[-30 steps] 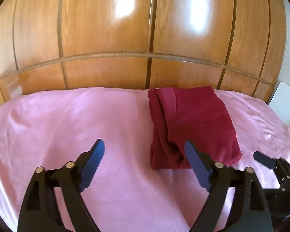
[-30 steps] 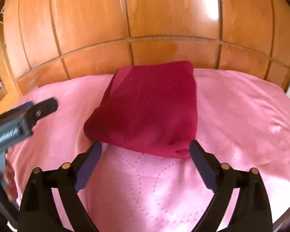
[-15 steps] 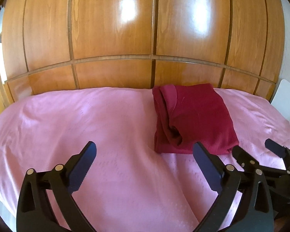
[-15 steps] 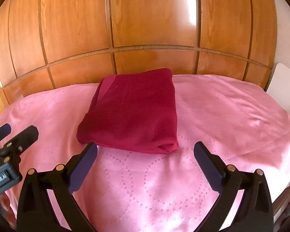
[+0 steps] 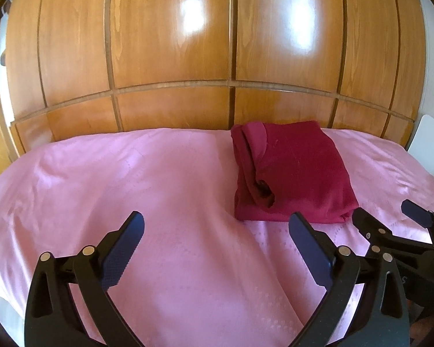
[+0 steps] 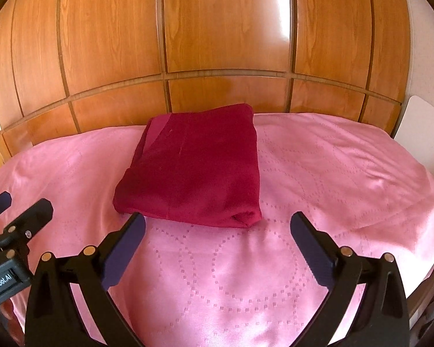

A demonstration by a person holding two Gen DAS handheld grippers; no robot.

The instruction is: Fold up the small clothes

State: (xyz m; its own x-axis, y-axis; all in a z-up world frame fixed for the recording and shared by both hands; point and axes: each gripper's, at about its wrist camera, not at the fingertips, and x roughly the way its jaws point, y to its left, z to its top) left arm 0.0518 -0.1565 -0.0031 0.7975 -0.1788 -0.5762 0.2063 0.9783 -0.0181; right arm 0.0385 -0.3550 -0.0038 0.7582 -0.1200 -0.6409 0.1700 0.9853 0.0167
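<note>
1. The jaws of the left gripper [image 5: 216, 227] are spread wide with nothing between them; they have just finished opening, and only pink fabric shows in the gap.
2. The jaws of the right gripper [image 6: 217, 227] are likewise spread wide and released, having just opened, with nothing held.
3. A dark red garment [image 6: 193, 167], folded into a compact rectangle, lies flat on a pink bedspread [image 6: 332, 173] covering a bed.
4. In the right wrist view the garment sits just beyond the jaw tips, its near edge close to the left finger, untouched.
5. In the left wrist view the same garment [image 5: 292, 173] lies ahead and to the right, its near edge just beyond the right finger, with layered folds visible along its left side.
6. The right gripper [image 5: 390, 219] appears at the right edge of the left view, near the garment's near corner.
7. Behind the bed stand glossy wooden wardrobe doors [image 5: 170, 43].
8. A white panel [image 6: 419, 127] shows at the far right.
</note>
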